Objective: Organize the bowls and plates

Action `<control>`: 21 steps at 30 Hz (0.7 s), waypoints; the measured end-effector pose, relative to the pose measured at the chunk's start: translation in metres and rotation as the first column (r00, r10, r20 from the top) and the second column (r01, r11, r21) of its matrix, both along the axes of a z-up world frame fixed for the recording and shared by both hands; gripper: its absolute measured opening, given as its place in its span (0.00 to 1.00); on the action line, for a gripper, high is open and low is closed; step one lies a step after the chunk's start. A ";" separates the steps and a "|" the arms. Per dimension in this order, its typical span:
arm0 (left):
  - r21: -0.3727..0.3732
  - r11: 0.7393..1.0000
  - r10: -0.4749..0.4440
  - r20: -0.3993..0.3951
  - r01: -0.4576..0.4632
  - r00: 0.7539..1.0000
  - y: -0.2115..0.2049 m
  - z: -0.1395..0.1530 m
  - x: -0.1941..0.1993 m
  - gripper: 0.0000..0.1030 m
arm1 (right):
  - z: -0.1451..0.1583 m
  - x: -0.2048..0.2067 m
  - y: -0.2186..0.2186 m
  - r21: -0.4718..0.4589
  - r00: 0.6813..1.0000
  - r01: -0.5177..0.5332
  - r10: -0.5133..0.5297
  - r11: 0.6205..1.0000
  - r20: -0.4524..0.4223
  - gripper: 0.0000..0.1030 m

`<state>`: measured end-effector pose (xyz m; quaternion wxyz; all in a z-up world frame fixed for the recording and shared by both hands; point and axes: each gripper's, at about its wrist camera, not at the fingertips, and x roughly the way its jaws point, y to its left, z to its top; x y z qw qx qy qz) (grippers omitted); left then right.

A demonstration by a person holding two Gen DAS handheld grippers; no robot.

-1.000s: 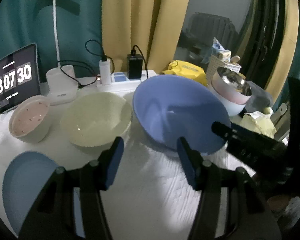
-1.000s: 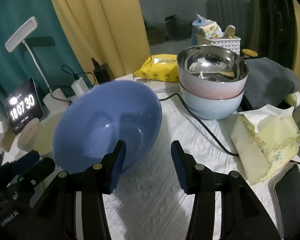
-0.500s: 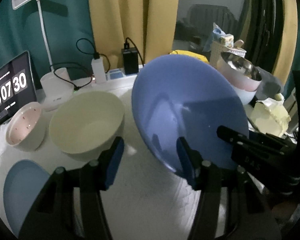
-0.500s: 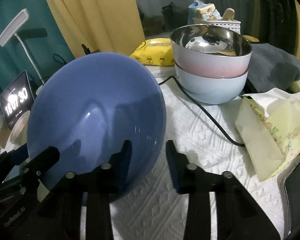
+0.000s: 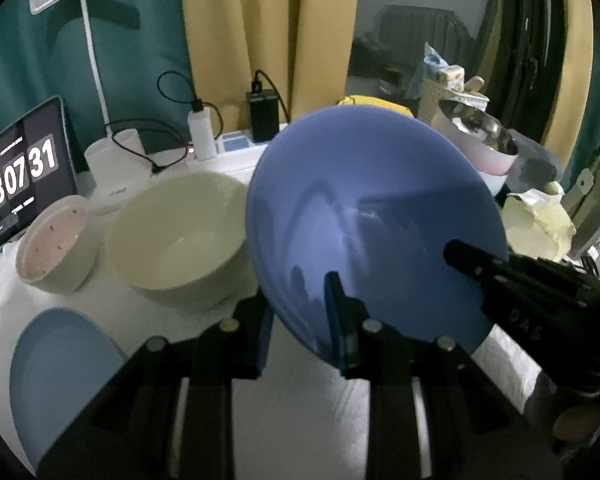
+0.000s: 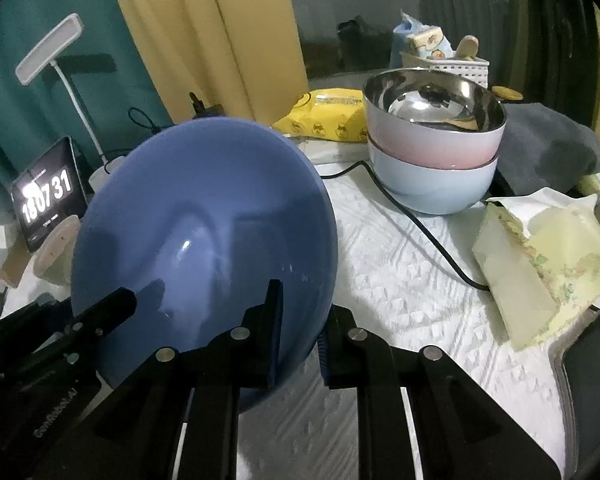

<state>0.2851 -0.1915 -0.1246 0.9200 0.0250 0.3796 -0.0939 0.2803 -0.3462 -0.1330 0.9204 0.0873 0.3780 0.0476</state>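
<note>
Item: large blue bowl [image 5: 364, 216], tilted, its rim between the fingers of two hand-held grippers.

Detail: Matte periwinkle-blue, wide and shallow, smooth inside with a faint highlight near the bottom; it stands steeply on edge above the white-covered counter [image 6: 400, 280], mouth toward both cameras. Left hand-held gripper [image 5: 300, 316] is closing on the near rim, one finger inside the bowl, one behind the wall; right hand-held gripper [image 6: 300, 336] is closing on the opposite rim likewise. Whether the bowl's lower edge touches the counter is hidden. Left of it: cream bowl [image 5: 176, 236], small pink-lined bowl [image 5: 56, 244], pale blue plate [image 5: 60, 376]. Right: steel-lined pink bowl nested in a light-blue bowl [image 6: 432, 184].
</note>
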 end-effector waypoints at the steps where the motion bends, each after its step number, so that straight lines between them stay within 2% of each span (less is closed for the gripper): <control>1: -0.001 1.000 -0.001 0.000 0.001 1.000 0.001 0.001 -0.002 0.25 | 0.002 -0.003 0.001 0.000 1.000 0.000 0.000 1.000 0.002 0.16; 21: -0.028 1.000 -0.011 0.019 0.012 1.000 0.024 0.015 -0.067 0.25 | 0.026 -0.066 0.022 -0.015 1.000 0.004 -0.003 1.000 0.012 0.16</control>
